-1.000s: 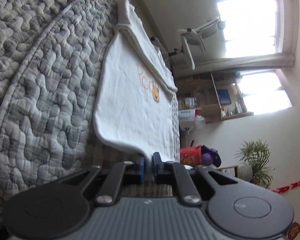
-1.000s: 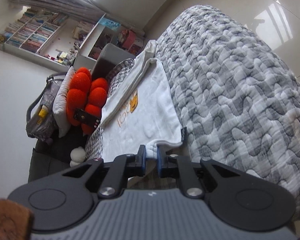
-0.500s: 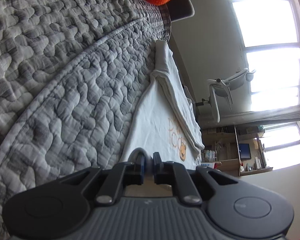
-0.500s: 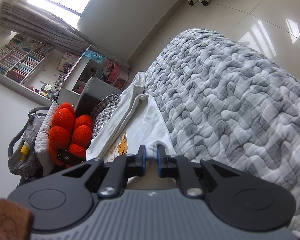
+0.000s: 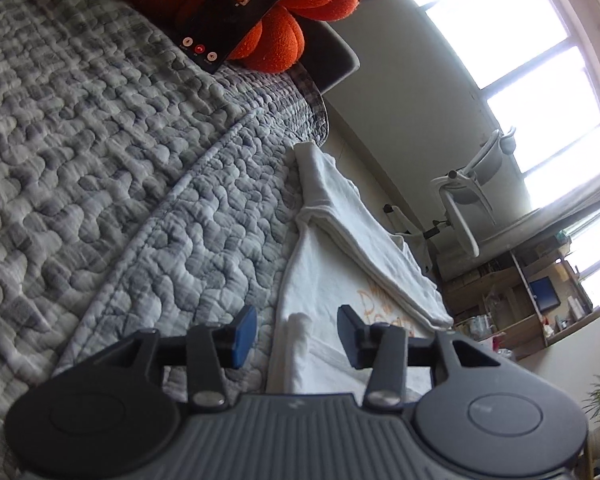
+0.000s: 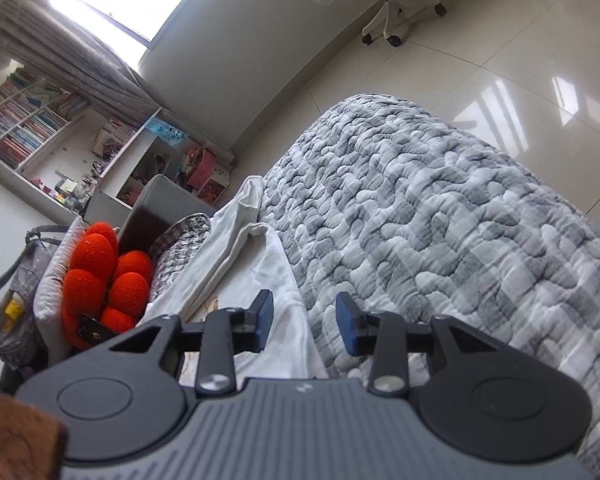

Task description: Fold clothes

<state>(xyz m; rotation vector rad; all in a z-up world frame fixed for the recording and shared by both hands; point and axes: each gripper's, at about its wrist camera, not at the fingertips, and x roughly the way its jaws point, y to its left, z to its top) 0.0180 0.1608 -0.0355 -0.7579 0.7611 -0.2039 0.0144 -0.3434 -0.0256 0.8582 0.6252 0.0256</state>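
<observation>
White t-shirt [image 5: 332, 280] with orange print lies part-folded on grey quilt [image 5: 120, 160]; left gripper [image 5: 296, 334] and right gripper [image 6: 304, 326] jaws just opened, pads clear of the cloth.

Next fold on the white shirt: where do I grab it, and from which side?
Likely the near folded edge of the white shirt, one corner per gripper, coming in low from the near side: it lies flat on the quilt, and this doubled edge gives the open jaws something to pinch.
</observation>
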